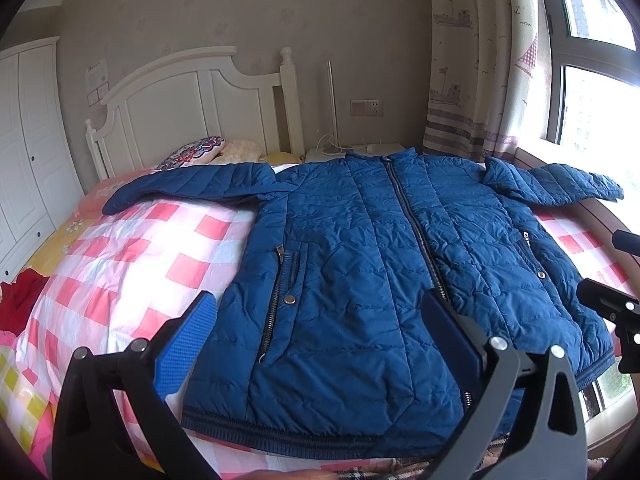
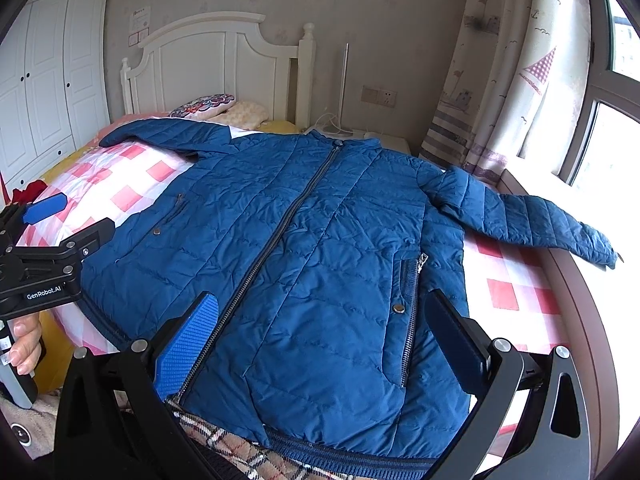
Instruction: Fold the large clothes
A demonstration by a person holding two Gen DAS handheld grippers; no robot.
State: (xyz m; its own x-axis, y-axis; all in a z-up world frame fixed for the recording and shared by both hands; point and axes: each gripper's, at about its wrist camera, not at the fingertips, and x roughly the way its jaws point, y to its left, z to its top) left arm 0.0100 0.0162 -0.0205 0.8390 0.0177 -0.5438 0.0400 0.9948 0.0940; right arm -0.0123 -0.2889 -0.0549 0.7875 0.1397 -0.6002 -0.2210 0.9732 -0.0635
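This is a home bedroom: a bed (image 1: 132, 240) with white headboard (image 1: 192, 96), pillows (image 1: 192, 152), a white wardrobe (image 1: 24, 140), and curtains (image 1: 480, 60) beside the window (image 1: 600, 80).

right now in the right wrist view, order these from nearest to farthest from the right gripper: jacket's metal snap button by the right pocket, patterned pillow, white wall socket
From the right gripper, both grippers open:
1. Metal snap button on the blue quilted jacket, just ahead, beside the pocket zip.
2. Patterned pillow, far left, at the white headboard.
3. White wall socket, on the back wall, right of the headboard.
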